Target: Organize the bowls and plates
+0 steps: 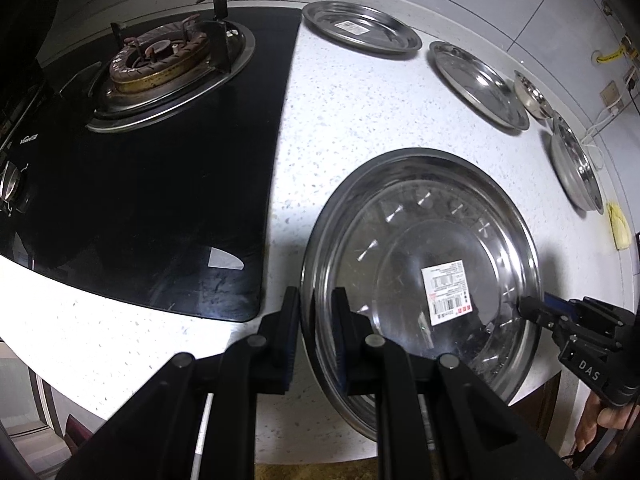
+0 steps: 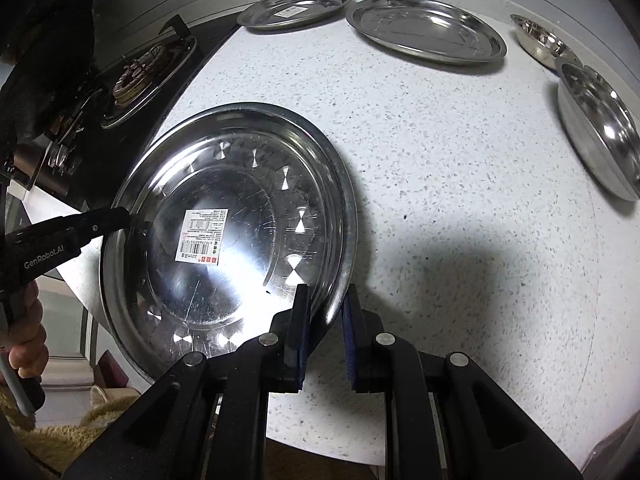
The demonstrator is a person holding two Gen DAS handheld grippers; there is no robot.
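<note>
A large steel plate with a white barcode label lies on the speckled counter near its front edge; it also shows in the right wrist view. My left gripper straddles the plate's left rim, jaws a little apart around it. My right gripper straddles the opposite rim, jaws also slightly apart. Each gripper shows in the other's view: the right gripper and the left gripper. Further back lie a labelled plate, a plain plate, a small bowl and another dish.
A black glass gas hob with a burner lies left of the plates. A yellow cloth lies at the counter's right. Sockets and cables are on the right wall. The counter's front edge is just below the large plate.
</note>
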